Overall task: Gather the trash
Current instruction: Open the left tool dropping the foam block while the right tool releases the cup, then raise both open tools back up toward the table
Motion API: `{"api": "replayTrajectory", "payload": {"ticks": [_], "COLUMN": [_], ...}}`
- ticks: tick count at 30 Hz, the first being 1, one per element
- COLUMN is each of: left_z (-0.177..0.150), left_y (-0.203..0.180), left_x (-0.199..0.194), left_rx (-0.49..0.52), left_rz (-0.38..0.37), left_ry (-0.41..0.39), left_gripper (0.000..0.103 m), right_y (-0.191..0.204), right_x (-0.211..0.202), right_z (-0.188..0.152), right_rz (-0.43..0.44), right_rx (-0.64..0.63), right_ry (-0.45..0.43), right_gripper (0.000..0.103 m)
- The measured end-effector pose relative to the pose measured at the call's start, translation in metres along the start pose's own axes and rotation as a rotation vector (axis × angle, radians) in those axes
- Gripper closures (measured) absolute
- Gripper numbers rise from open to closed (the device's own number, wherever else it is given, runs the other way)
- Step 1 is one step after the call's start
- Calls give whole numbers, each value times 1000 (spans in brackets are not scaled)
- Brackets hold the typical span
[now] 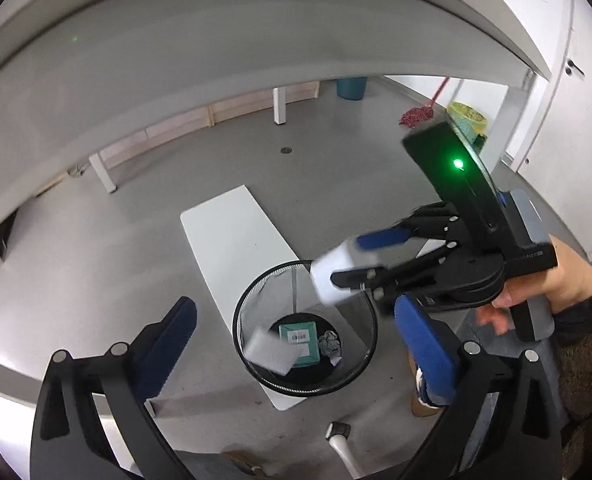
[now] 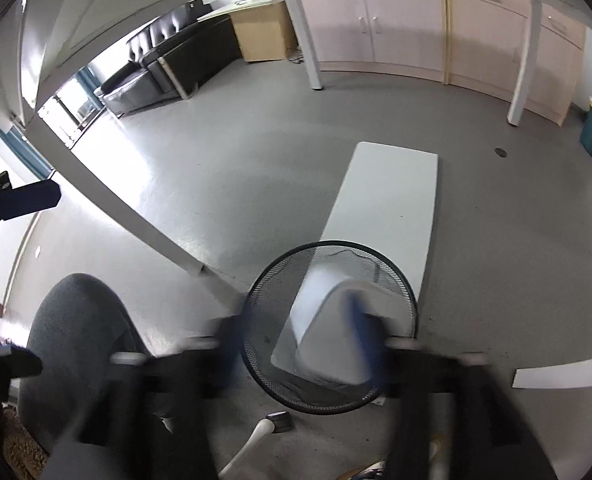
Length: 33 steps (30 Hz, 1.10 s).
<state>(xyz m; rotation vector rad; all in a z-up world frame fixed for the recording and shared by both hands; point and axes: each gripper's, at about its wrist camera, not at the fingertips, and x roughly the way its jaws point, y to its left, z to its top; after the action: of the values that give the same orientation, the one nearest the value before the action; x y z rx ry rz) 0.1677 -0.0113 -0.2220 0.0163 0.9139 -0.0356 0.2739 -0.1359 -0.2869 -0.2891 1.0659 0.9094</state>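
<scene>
Two claws above mesh wastebasket (image 1: 304, 328): left claw (image 1: 292, 340) open, empty; right claw (image 1: 346, 258), seemingly parted around white box (image 1: 332, 276). Risk: striking rim beneath, tumbling to floor.

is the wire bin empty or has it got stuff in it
Not empty. The left wrist view shows, at the bottom of the bin, a teal box, a crumpled paper and a blurred white piece.
</scene>
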Motion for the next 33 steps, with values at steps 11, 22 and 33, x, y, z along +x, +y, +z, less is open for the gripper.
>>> {"api": "replayTrajectory", "payload": {"ticks": [11,22,33], "left_z": [-3,1,0], "left_y": [20,13,6], "left_x": [-22,-39,-41], "left_rx": [-73,-81,-71], "left_rz": [-37,-84,-93], "left_ry": [-38,-76,-86], "left_gripper": [4,4,4], "right_y": [4,1,0], "right_x": [-24,-54,-76], "right_z": [-8,-18,-29], "right_rz": [-54,-90,-110], "right_rx": [-26,-6,5], "right_ry": [-13,-68,-110], "right_gripper": [4,4,4]}}
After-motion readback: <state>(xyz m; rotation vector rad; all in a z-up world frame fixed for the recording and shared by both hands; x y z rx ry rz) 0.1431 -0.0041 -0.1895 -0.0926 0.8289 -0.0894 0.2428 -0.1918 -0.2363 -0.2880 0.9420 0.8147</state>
